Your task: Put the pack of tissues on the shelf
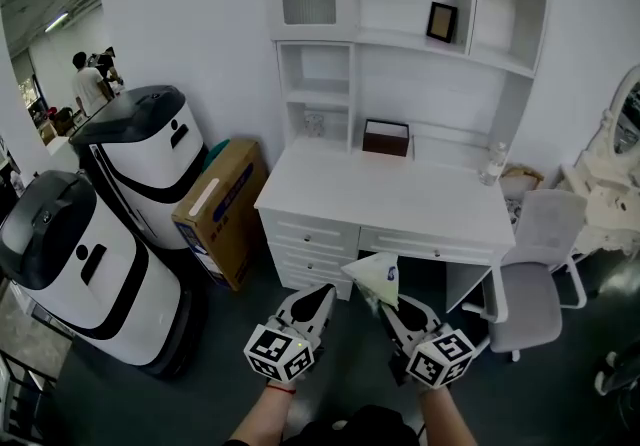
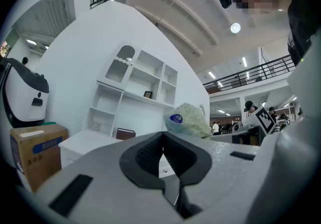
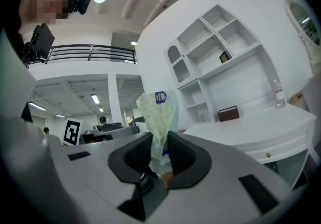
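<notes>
Left tool (image 1: 322, 292) and right tool (image 1: 387, 302): grey shells, black inner pads (image 2: 145, 155), each bearing 1 black-and-white marker cube (image 1: 280, 354).

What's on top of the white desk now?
A dark brown box at the back, a clear plastic bottle at the right end. Whatever lies behind the box is hidden.

A pack of tissues (image 1: 375, 277) sits at the tip of the right gripper (image 1: 386, 302) before a white desk (image 1: 390, 196); the left gripper (image 1: 321, 294) hangs alongside; shelves (image 1: 400, 19) rise behind; a cardboard box (image 1: 222, 209) leans at left.
</notes>
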`<state>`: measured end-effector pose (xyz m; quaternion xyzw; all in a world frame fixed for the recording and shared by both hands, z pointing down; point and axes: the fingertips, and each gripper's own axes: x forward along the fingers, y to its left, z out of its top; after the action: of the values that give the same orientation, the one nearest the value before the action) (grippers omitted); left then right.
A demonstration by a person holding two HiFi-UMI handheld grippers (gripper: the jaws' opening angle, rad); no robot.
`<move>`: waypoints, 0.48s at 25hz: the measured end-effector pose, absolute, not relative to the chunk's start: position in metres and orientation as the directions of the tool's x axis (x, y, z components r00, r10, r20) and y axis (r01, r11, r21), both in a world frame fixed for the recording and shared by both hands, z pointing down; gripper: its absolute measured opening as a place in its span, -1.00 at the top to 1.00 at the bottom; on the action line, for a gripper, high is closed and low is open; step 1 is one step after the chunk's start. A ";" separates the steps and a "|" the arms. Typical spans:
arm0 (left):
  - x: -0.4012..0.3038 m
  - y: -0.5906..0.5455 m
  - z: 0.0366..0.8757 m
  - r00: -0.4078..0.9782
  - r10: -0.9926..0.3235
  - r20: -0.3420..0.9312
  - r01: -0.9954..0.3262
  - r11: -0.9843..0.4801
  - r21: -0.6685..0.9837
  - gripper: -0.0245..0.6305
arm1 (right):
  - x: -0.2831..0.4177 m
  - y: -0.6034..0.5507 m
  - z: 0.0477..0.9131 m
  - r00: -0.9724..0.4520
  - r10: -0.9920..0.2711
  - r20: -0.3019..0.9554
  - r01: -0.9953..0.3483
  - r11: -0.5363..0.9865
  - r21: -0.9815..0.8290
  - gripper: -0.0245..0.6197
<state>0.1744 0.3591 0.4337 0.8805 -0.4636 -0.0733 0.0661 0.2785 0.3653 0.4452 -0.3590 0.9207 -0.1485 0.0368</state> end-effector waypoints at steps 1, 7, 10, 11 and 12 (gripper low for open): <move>0.170 0.355 0.433 0.556 -0.828 -0.069 -0.809 -0.558 0.183 0.91 | 0.273 0.361 0.444 -0.743 -0.668 0.037 -0.646 0.702 -0.301 0.70; 0.144 0.326 0.430 0.534 -0.841 -0.090 -0.820 -0.541 0.186 0.91 | 0.239 0.325 0.442 -0.771 -0.636 0.033 -0.614 0.728 -0.303 0.69; 0.126 0.305 0.431 0.512 -0.854 -0.094 -0.833 -0.521 0.185 0.91 | 0.219 0.300 0.443 -0.787 -0.616 0.033 -0.596 0.746 -0.296 0.69; 0.120 0.297 0.432 0.506 -0.857 -0.093 -0.838 -0.515 0.181 0.91 | 0.213 0.290 0.443 -0.792 -0.609 0.033 -0.590 0.751 -0.296 0.69; 0.114 0.288 0.432 0.501 -0.861 -0.091 -0.842 -0.509 0.177 0.91 | 0.206 0.280 0.443 -0.797 -0.603 0.034 -0.584 0.756 -0.297 0.69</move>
<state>0.1142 0.2875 0.4318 0.8646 -0.4924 -0.0837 0.0545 0.2058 0.2801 0.4434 -0.3168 0.9363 -0.1480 0.0321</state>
